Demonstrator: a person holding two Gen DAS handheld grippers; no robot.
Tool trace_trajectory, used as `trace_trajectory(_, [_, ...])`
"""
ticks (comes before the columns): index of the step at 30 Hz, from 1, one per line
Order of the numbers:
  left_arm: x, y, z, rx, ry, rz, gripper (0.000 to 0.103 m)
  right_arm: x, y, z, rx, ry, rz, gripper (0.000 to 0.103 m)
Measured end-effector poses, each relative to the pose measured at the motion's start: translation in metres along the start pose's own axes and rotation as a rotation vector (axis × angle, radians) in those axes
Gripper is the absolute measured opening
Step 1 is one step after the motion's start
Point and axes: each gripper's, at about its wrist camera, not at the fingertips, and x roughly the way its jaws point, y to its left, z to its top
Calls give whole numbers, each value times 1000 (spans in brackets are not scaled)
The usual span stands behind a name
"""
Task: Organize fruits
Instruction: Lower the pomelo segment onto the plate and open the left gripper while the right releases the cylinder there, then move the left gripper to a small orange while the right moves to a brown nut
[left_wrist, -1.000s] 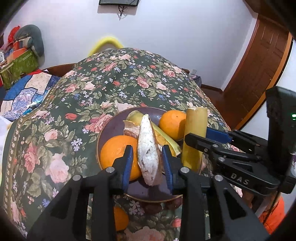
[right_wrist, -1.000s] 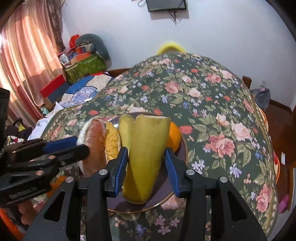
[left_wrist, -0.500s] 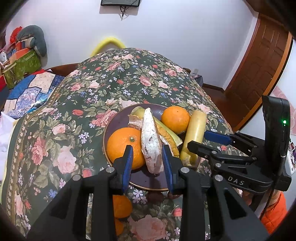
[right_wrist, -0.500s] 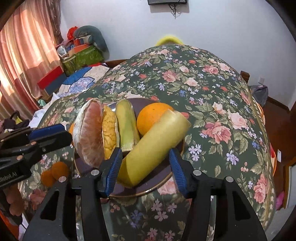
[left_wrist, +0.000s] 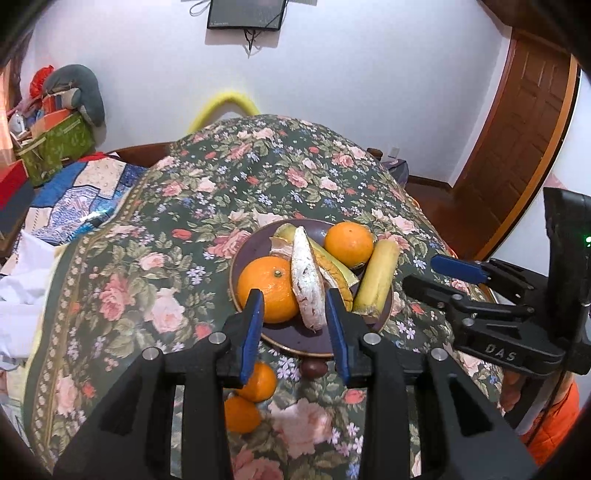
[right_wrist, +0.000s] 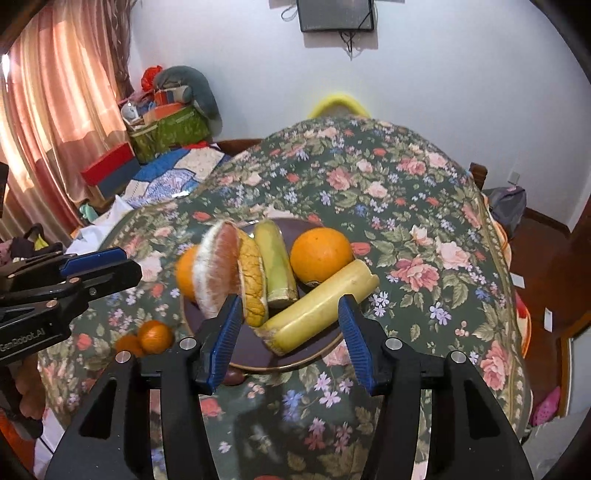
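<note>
A dark round plate (left_wrist: 295, 338) (right_wrist: 255, 354) on the floral tablecloth holds two oranges (left_wrist: 271, 282) (right_wrist: 320, 254), a peeled pomelo wedge (left_wrist: 306, 291) (right_wrist: 218, 266), other fruit slices and a pale yellow stalk piece (left_wrist: 376, 280) (right_wrist: 317, 308). My left gripper (left_wrist: 293, 325) is open, pulled back just above the plate's near rim, with the wedge seen between its fingers. My right gripper (right_wrist: 290, 332) is open and empty, near the stalk piece lying on the plate. It also shows in the left wrist view (left_wrist: 458, 277).
Two small oranges (left_wrist: 251, 395) (right_wrist: 153, 336) and a dark brown fruit (left_wrist: 314, 367) lie on the cloth in front of the plate. The table drops off at the left towards piled boxes and bedding (right_wrist: 166, 125). A wooden door (left_wrist: 517, 147) stands at the right.
Both grippers opened and drew back and up from the plate. The right one let go of the yellow stalk piece, which now lies on the plate; the left one released the pomelo wedge.
</note>
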Motion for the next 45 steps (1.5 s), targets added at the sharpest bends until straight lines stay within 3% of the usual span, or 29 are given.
trace_trajectory(9, [-40, 1, -18, 45, -21, 40, 45, -31, 26, -6, -20, -33, -1, 50])
trace_trajectory(13, [-49, 5, -34, 57, -5, 57, 54, -37, 36, -14, -26, -34, 8, 51])
trace_trajectory(15, [-49, 7, -43, 63, 15, 66, 54, -38, 40, -20, -26, -35, 11, 56])
trace_trajectory(32, [2, 36, -90, 16, 165, 49, 54, 11, 49, -60, -55, 88, 6, 56])
trace_trajectory(45, [32, 43, -98, 19, 194, 16, 39, 48, 45, -64, -30, 157, 41, 56])
